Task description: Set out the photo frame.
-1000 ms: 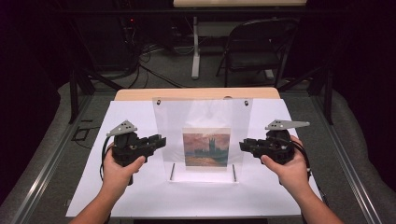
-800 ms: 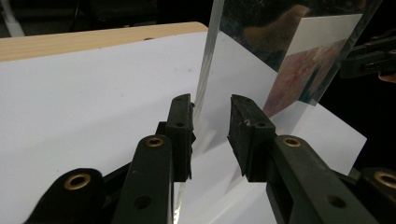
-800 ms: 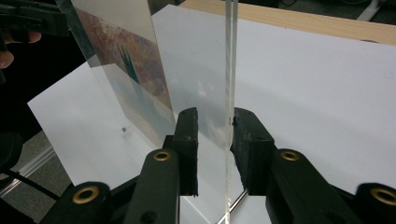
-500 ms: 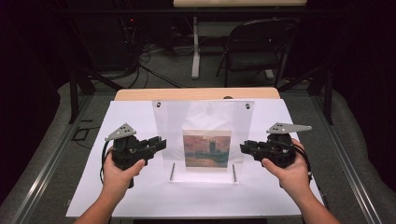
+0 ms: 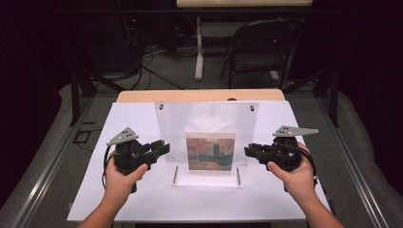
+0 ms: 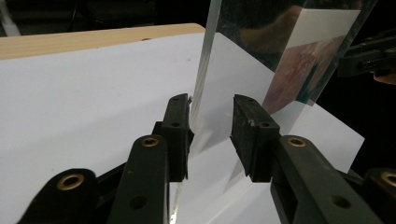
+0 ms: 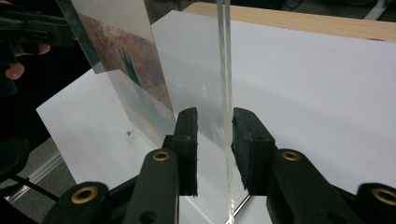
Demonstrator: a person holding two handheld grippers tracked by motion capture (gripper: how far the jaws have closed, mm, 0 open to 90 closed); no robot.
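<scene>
A clear acrylic panel [image 5: 209,123] stands upright on the white sheet [image 5: 119,204], with a painting print [image 5: 210,153] of a towered building inside it. My left gripper [image 5: 164,148] is at the panel's left edge. In the left gripper view the left gripper [image 6: 212,126] is open, and the panel's edge [image 6: 198,93] runs up between the jaws, close to the left one. My right gripper [image 5: 248,151] is at the right edge. In the right gripper view the right gripper [image 7: 215,135] is open around the panel's edge [image 7: 225,84]. The print [image 7: 135,56] shows slantwise there.
Two metal pins [image 5: 176,174] hold the panel's base, and two screws [image 5: 161,107] sit at its top corners. A bare wooden strip [image 5: 199,96] runs along the table's far edge. Beyond it are a folding chair [image 5: 259,52] and cables [image 5: 157,71] on the floor.
Both hands and grippers have shifted a little toward the near edge of the table. The panel sits slightly lower in the high view as well.
</scene>
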